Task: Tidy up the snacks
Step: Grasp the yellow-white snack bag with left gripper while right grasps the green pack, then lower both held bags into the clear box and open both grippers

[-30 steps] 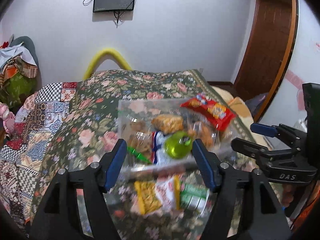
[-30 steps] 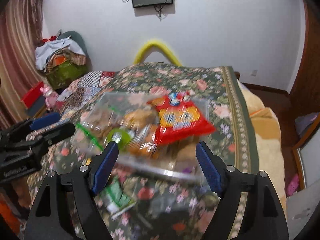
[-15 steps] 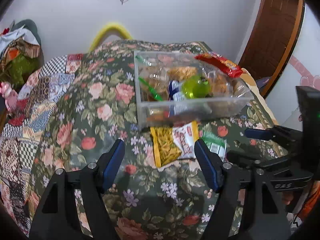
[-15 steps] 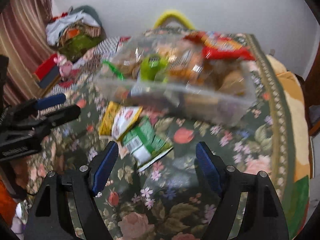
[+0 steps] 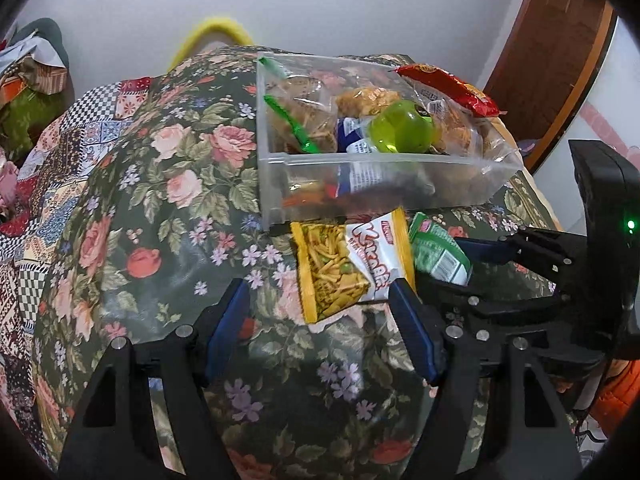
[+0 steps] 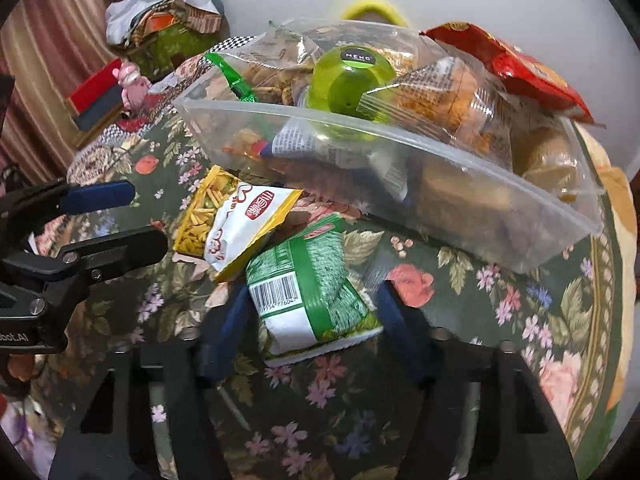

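Both grippers now sit lower and closer over the floral bedspread (image 5: 168,184) than a second ago, when the clear plastic bin (image 5: 384,184) filled the space between their fingers. The bin, packed with bagged snacks, a lime-green capsule (image 5: 400,128) and a red chip bag (image 5: 452,88) that overhangs its far right rim, now lies beyond the fingertips in both views.

The left gripper (image 5: 320,312) has its jaws spread wide and empty, just short of the yellow-and-white snack packet (image 5: 348,264), which lies touching the bin's near wall. The right gripper (image 6: 308,312) is likewise spread, its blue pads flanking the green-and-white packet (image 6: 312,292) without visibly pressing it; that packet lies beside the yellow one, partly under its corner, just in front of the bin.

To the left of the bin the bedspread is bare as far as a patchwork quilt (image 5: 44,184) at the left edge. On the right, the bin's corner nears the bedspread's striped border (image 6: 604,280), leaving little room there.
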`<state>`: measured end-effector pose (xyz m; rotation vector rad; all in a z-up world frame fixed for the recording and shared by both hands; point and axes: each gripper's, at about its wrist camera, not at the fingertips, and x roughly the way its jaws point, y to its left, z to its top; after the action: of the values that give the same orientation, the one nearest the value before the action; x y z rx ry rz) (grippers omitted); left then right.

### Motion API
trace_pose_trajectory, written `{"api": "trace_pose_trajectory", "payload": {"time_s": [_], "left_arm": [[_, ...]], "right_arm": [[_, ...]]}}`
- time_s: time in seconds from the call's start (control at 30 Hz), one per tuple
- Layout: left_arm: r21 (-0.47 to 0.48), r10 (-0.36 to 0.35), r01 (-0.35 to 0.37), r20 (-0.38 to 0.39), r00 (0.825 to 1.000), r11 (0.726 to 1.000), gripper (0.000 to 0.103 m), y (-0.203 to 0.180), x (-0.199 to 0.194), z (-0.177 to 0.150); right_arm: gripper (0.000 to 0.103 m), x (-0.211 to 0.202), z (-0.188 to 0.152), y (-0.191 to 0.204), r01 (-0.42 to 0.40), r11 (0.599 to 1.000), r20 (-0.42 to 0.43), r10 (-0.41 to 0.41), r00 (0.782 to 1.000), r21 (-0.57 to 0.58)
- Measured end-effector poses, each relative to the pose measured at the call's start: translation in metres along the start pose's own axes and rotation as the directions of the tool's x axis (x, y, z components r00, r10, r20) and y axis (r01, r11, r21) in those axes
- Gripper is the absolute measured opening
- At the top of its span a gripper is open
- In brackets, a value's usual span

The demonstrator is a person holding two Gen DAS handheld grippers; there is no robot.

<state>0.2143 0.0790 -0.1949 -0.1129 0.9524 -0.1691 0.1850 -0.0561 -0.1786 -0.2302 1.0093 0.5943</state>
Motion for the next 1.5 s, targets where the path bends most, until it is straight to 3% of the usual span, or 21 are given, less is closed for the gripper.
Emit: {"api": "trace_pose_trajectory", "payload": {"time_s": [0.27,0.6,0.7,0.77,0.87,1.17,1.33,1.5], "left_arm": [[-0.02,-0.009,0.009,-0.008,1.0,1.0,0.089,-0.011,0.017,0.009],[-0.048,-0.035,0.031,-0.085,0.996,0.998,0.091,-0.018,0.053,0.017],[-0.043,-0.042,0.038,-0.084,0.996,0.998,0.083,-0.022,0.057,0.016],[-0.028,-0.03,0.028,-0.074,0.997,0.999,0.069,-0.023,0.057,0.016],[-0.004,-0.055,0.055,-0.049,0.997,0.999,0.057,-0.022,0.048,0.014],[0.031,-0.048,0.047,0.039,0.998,0.998,0.054,-0.026,0.01,0.016],[-0.017,-0.081,0.083,0.097,0.992,0.996,0.054,-0.018,-0.012,0.034],[-0.011,-0.071,0.073,0.156,0.985,0.997,0.054,-0.021,-0.026,0.055]], "right_arm": [[0.04,-0.017,-0.01,-0.025,0.021,0.999,0.034,-0.023,0.999,0.043],[0.039,-0.04,-0.023,-0.058,0.007,0.991,0.061,-0.016,0.998,0.135],[0.039,-0.043,-0.025,-0.059,0.013,0.99,0.067,-0.023,0.998,0.138],[0.039,-0.043,-0.024,-0.059,0.016,0.99,0.07,-0.026,0.997,0.139],[0.039,-0.045,-0.024,-0.059,0.014,0.989,0.079,-0.025,0.997,0.144],[0.039,-0.063,-0.017,-0.059,0.009,0.987,0.128,-0.029,0.991,0.158],[0.039,-0.078,-0.007,-0.057,0.007,0.988,0.177,-0.035,0.984,0.157],[0.039,-0.092,0.014,-0.055,-0.002,0.988,0.244,-0.036,0.969,0.152]]}}
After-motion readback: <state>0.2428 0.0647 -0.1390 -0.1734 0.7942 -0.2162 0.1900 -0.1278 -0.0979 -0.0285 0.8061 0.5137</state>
